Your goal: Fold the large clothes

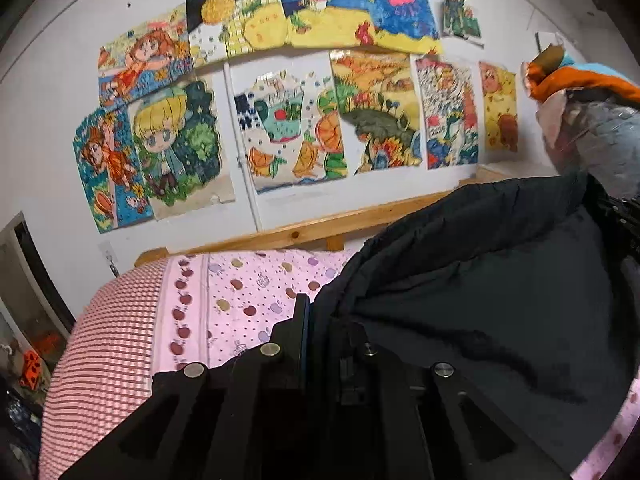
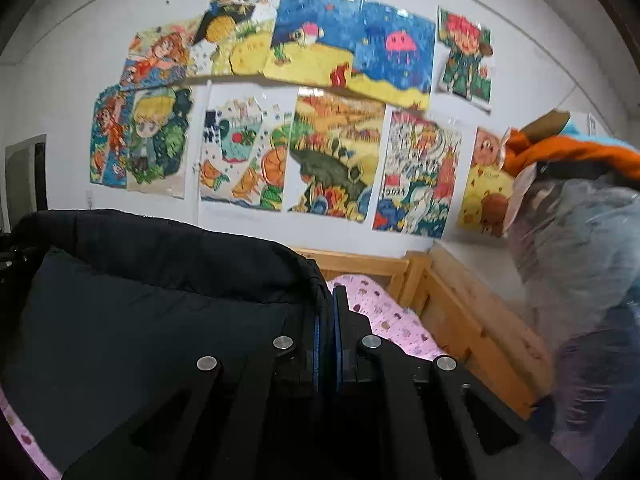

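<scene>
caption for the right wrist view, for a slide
Right gripper pinches the dark jacket's edge above the pink bedsheet.

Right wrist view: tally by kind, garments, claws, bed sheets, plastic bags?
Black padded jacket: 1
Claw: 1, right, shut on the jacket edge
Pink apple-print bed sheet: 1
Clear plastic bag: 1
Total: 4

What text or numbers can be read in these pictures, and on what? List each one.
"2024": on the red-and-blue drawing taped to the wall, right wrist view; slightly blurred, so my best reading.
Other marks on the drawings: too small or blurred to read.
Dark jacket, pink bedsheet: no text visible.
</scene>
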A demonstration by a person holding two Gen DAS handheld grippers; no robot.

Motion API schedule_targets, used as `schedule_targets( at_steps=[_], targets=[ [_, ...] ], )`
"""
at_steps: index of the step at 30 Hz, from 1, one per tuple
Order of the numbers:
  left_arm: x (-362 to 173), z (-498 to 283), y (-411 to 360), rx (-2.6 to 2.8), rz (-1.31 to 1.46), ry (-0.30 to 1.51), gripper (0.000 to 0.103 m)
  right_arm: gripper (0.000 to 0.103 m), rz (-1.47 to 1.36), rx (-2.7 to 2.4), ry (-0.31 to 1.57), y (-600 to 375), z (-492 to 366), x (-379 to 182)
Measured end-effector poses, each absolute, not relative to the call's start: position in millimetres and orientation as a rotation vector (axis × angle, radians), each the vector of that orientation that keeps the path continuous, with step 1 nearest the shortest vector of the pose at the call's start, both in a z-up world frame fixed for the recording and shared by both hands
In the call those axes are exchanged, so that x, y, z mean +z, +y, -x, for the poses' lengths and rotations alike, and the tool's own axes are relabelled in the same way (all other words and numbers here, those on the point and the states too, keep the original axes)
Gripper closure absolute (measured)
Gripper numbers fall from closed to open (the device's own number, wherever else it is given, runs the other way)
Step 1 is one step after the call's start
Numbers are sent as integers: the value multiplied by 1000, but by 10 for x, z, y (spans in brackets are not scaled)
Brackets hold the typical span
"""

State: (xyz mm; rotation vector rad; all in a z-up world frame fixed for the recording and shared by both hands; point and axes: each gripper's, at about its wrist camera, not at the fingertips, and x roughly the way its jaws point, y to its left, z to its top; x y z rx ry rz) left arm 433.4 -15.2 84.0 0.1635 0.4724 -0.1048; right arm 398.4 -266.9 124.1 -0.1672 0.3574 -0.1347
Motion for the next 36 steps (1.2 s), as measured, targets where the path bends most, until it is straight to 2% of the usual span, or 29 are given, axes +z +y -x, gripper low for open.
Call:
schedule_targets(
  at_steps=[14,18,21,23,24,25,26,27,28,32,36],
  targets=[
    [101,-5087,-309,-138,-169,636,93,98,1,-44,616,-3073,-4946,118],
    [59,-5133,-267,-163,-131,660,88,97,-8,-38,630,-3087,-5009,-31],
    [62,-5115,-231,-155,-120,665,80,95,-21,-26,625,-3107,-4974,-36],
    [76,-5092,-232,-136,-125,665,71,95,-17,-20,621,-3113,-4944,-10],
    [89,-5070,-233,-126,-128,663,67,92,-12,-18,617,-3106,-4916,3],
    [107,-5045,-232,-120,-131,656,57,83,-10,-17,611,-3121,-4890,42],
    [132,-5021,-228,-118,-131,645,41,75,-9,-19,594,-3129,-4848,92],
    [176,-4974,-220,-115,-127,621,32,53,-8,-22,582,-3131,-4813,124],
    [228,-4921,-207,-112,-119,592,20,35,-6,-27,568,-3138,-4778,163],
    [346,-4801,-153,-112,-88,565,14,31,13,-28,516,-3120,-4612,345],
    [384,-4606,-113,-171,-53,536,14,18,19,-4,496,-3076,-4418,434]
  ],
)
